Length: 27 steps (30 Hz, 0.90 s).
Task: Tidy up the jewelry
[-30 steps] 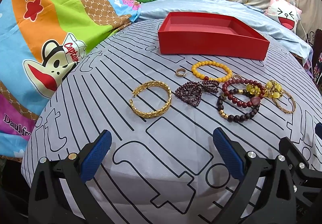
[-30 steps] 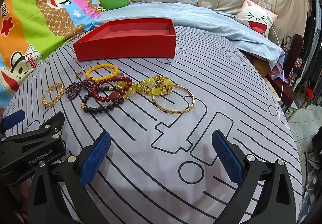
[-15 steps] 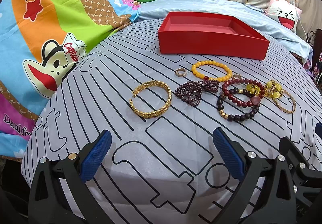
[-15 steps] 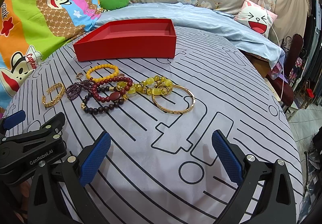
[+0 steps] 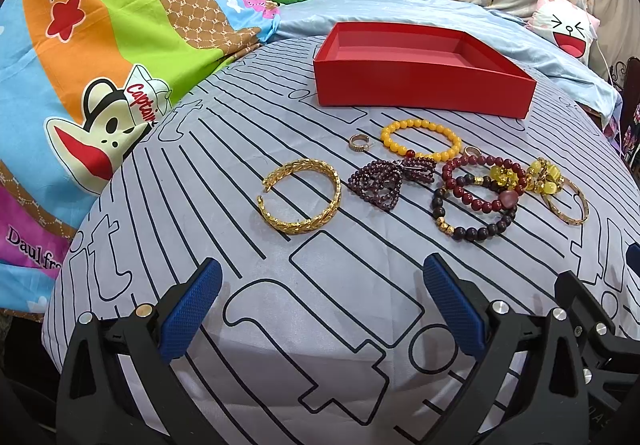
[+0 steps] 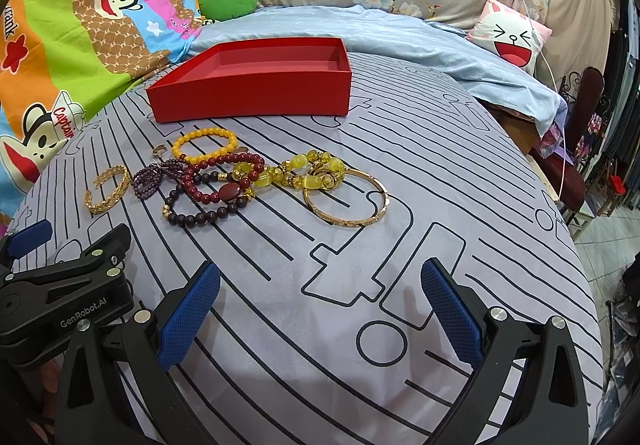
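1. Two grippers, both with jaws spread wide and nothing between them. The left gripper (image 5: 320, 309) sits low in its frame over bare sheet, and the right gripper (image 6: 320, 309) does the same in its own view. My guess is they're just lined up for a first pick.
2. All the jewelry is loose on the striped bedsheet (image 5: 360, 285), mid-frame, none of it in the red box (image 5: 420, 85) yet, which sits open just above the pile, so it's a short carry.
3. The gold leaf cuff (image 5: 302, 197) lies alone at center-left of the left view, clear of everything, so it's probably the easy first grab.
4. The dark bead bracelets (image 6: 216, 189) and yellow bead bracelet (image 6: 304, 171) overlap, and the plain gold bangle (image 6: 346, 201) touches the yellow one. Those look tangly, so lifting one could drag its neighbors along.
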Each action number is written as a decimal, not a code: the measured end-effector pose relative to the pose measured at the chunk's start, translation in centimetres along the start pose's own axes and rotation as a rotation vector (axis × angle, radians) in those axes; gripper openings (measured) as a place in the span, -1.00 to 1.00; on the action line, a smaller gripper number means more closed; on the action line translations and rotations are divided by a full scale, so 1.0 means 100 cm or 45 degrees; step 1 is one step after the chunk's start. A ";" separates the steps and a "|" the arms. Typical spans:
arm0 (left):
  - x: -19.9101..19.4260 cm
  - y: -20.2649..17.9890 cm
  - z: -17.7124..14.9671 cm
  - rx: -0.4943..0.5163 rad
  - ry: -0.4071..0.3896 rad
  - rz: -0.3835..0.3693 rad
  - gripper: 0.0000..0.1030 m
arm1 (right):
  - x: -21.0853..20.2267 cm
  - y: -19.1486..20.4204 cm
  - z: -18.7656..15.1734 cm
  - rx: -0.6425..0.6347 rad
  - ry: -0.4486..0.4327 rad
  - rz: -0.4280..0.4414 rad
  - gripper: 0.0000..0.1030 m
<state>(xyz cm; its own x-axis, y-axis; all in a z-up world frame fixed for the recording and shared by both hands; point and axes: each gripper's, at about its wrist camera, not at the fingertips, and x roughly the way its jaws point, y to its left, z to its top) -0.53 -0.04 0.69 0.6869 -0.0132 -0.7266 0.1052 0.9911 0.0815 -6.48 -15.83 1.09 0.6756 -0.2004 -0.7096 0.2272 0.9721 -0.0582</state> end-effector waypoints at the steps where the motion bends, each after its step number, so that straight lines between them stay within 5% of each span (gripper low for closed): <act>1: 0.000 0.000 0.000 0.001 0.000 0.000 0.86 | 0.000 0.000 0.000 0.000 0.000 0.000 0.88; 27: 0.001 0.002 -0.001 -0.014 0.005 -0.016 0.86 | 0.000 -0.001 0.000 0.005 -0.001 0.003 0.88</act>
<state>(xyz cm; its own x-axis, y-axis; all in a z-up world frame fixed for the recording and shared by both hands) -0.47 0.18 0.54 0.6826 -0.0249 -0.7304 0.1057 0.9923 0.0650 -6.54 -15.88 1.08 0.6769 -0.1981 -0.7089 0.2282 0.9721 -0.0538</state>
